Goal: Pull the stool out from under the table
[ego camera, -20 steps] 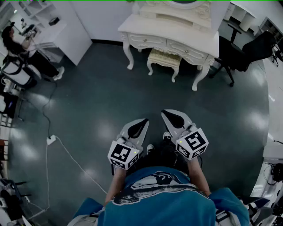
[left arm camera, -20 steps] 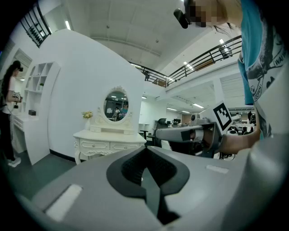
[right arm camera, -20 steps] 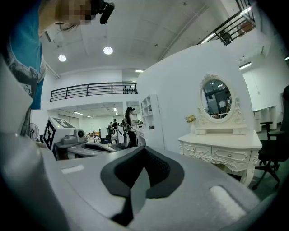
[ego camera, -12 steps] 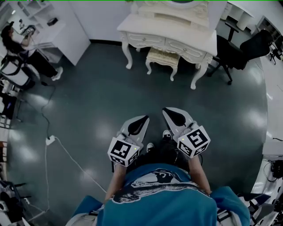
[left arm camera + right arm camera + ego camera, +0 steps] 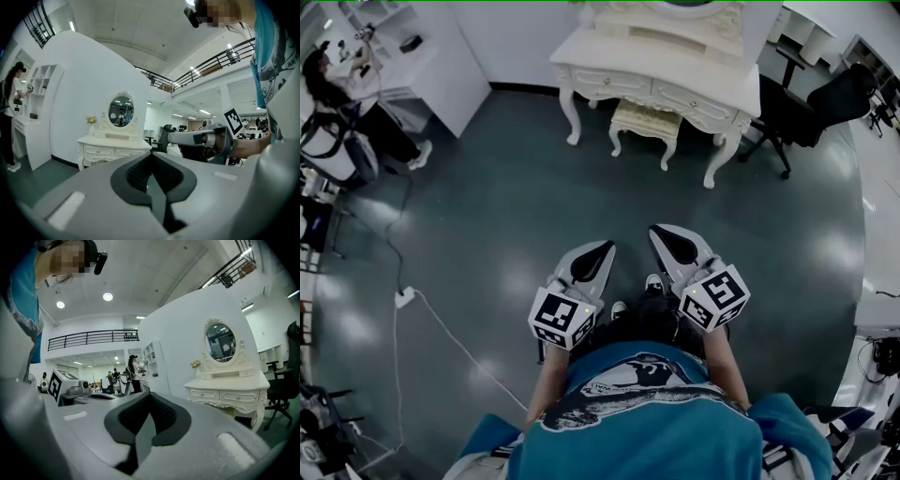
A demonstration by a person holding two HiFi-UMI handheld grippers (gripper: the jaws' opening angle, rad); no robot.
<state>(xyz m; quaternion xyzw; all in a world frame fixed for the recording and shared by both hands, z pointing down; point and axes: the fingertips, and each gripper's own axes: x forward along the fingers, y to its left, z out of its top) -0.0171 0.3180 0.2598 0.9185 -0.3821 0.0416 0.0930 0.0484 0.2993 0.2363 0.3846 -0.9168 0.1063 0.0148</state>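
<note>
A cream stool (image 5: pixel 647 122) with a padded seat stands tucked partly under the white dressing table (image 5: pixel 656 66) at the top of the head view. The table (image 5: pixel 112 143) with its oval mirror also shows in the left gripper view, and the table (image 5: pixel 227 390) appears at the right of the right gripper view. Both grippers are held close to the person's body, well short of the stool. My left gripper (image 5: pixel 598 251) is shut with nothing in it. My right gripper (image 5: pixel 666 234) is shut and empty too.
A black office chair (image 5: pixel 811 108) stands right of the table. A white shelf unit (image 5: pixel 422 56) and a person (image 5: pixel 337 94) are at the upper left. A white cable with a power strip (image 5: pixel 405 298) runs across the dark floor on the left.
The view has shifted slightly; the table and stool sit a touch higher in the frame. Both grippers remain shut near the body.
</note>
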